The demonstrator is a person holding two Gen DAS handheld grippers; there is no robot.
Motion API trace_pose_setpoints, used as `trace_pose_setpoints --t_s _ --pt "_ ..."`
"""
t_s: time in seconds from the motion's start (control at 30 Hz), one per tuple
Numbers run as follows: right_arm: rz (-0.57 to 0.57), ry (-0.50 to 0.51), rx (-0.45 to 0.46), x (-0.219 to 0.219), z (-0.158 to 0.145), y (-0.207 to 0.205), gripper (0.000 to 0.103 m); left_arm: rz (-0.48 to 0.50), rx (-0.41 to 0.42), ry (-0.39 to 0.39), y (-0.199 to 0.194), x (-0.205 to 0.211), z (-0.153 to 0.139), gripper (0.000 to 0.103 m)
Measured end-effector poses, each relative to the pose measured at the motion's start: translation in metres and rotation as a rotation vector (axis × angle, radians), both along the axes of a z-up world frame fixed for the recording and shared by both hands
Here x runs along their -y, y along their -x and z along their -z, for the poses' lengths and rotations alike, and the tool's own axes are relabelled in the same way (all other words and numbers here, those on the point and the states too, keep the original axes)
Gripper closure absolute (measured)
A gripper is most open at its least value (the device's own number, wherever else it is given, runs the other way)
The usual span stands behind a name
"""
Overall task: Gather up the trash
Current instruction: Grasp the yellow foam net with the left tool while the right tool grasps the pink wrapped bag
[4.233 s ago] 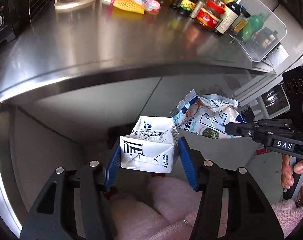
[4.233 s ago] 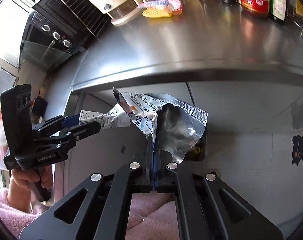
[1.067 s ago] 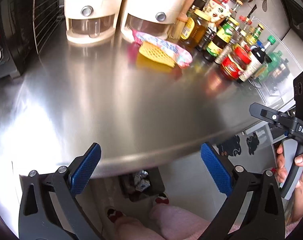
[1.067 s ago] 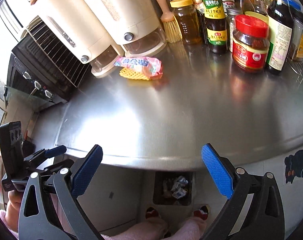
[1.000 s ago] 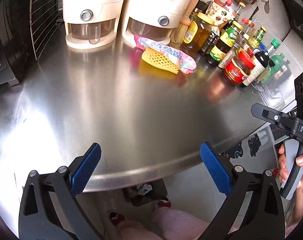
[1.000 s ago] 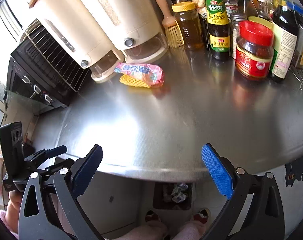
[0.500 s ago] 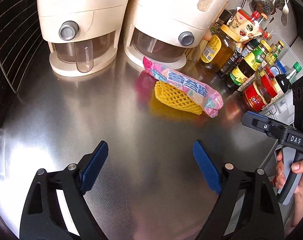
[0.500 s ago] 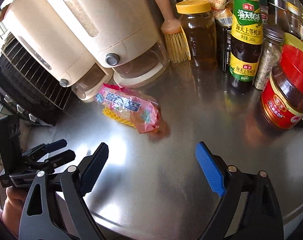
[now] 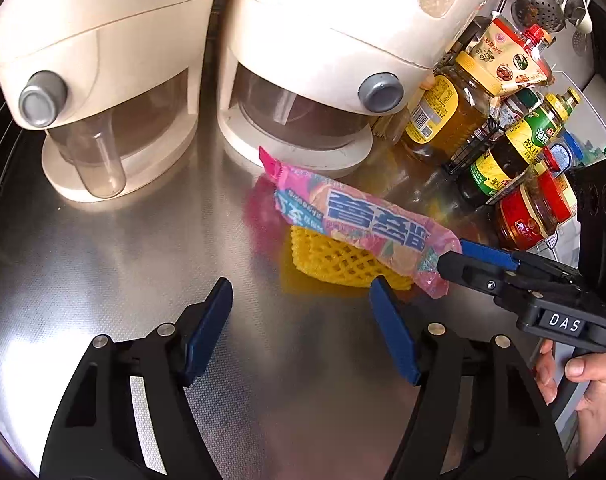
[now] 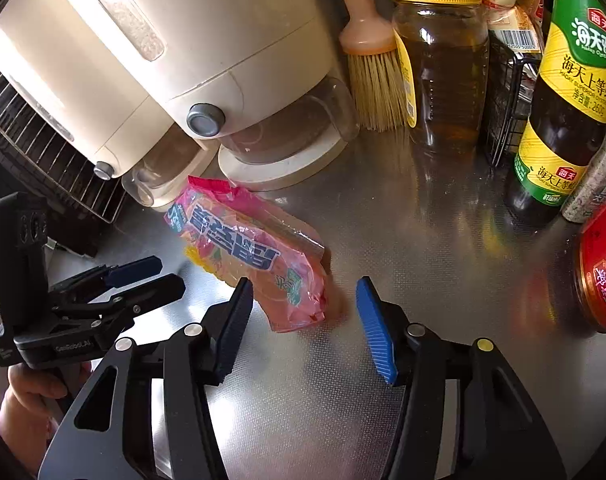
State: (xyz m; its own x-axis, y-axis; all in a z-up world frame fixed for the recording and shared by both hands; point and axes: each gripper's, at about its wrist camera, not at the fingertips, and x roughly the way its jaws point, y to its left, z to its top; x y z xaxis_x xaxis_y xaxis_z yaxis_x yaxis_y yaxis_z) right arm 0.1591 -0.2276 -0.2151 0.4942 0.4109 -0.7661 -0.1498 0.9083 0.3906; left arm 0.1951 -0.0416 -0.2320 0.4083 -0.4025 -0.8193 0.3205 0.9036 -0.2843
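A pink snack wrapper (image 9: 359, 224) with blue lettering lies on the steel counter (image 9: 115, 256), on top of a yellow foam fruit net (image 9: 335, 260). My left gripper (image 9: 303, 316) is open and empty, just short of the net. My right gripper (image 10: 303, 312) is open, with its jaws on either side of the wrapper's (image 10: 247, 252) near end. The right gripper also shows in the left wrist view (image 9: 459, 256), at the wrapper's right end. The net (image 10: 195, 258) is mostly hidden under the wrapper in the right wrist view.
Two cream dispensers (image 9: 103, 64) (image 9: 335, 40) stand right behind the wrapper. Sauce bottles and jars (image 10: 567, 92) crowd the right side, with a red-lidded jar (image 10: 603, 272) close to my right gripper. A brush (image 10: 375, 72) leans beside a honey jar (image 10: 439, 60).
Both grippers moved from below the counter edge, where they held a carton and a foil bag, up over the counter and in toward the pink wrapper. Both now are open and empty.
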Motion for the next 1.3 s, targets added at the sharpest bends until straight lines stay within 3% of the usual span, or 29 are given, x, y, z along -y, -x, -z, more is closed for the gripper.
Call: trace_pose_setpoints --t_s 0.27,0.43,0.57,0.93,1.3 --pt "-0.022 0.030 -0.015 -0.005 0.010 -0.010 0.076 0.036 -0.014 -0.016 -0.014 0.020 0.007 0.072" --pt "-0.039 0.065 -0.018 -0.011 0.013 -0.014 0.083 0.039 -0.012 -0.041 -0.018 0.026 0.010 0.092" --pt "-0.035 0.083 -0.019 -0.015 0.013 -0.015 0.088 0.048 0.003 -0.054 -0.015 0.027 0.009 0.096" --pt "-0.008 0.067 0.044 -0.007 -0.013 0.006 0.092 0.011 0.047 -0.084 0.018 0.009 -0.015 0.097" --pt "0.014 0.057 0.117 -0.001 -0.043 0.064 0.092 -0.022 0.131 -0.121 0.095 -0.016 -0.053 0.097"
